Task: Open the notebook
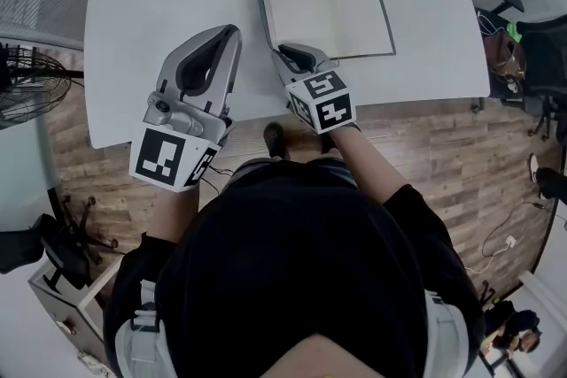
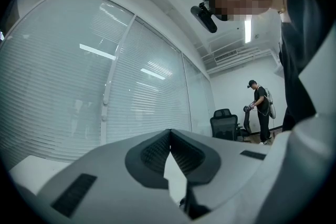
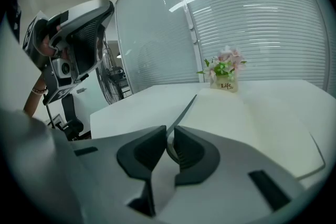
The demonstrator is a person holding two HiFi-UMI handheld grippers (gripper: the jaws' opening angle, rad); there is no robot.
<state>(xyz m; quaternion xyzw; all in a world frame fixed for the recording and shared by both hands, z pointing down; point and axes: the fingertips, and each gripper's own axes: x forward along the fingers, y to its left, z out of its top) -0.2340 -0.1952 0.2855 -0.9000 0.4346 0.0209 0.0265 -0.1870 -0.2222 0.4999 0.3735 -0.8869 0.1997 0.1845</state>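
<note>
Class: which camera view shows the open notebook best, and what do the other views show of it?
The head view: nearly the whole notebook lies open on the white table, both pages visible. The right gripper view shows the notebook low and foreshortened. The left gripper view shows none of it.

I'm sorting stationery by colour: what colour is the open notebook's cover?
Dark grey, edging the cream pages of the notebook; clearest in the head view.

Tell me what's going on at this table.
A person holds a claw in each hand over a white table. The notebook already lies open with its pages flat. The right claw is at its near left corner, jaws slightly apart, clamping nothing. The left claw is off to the left, shut and empty.
</note>
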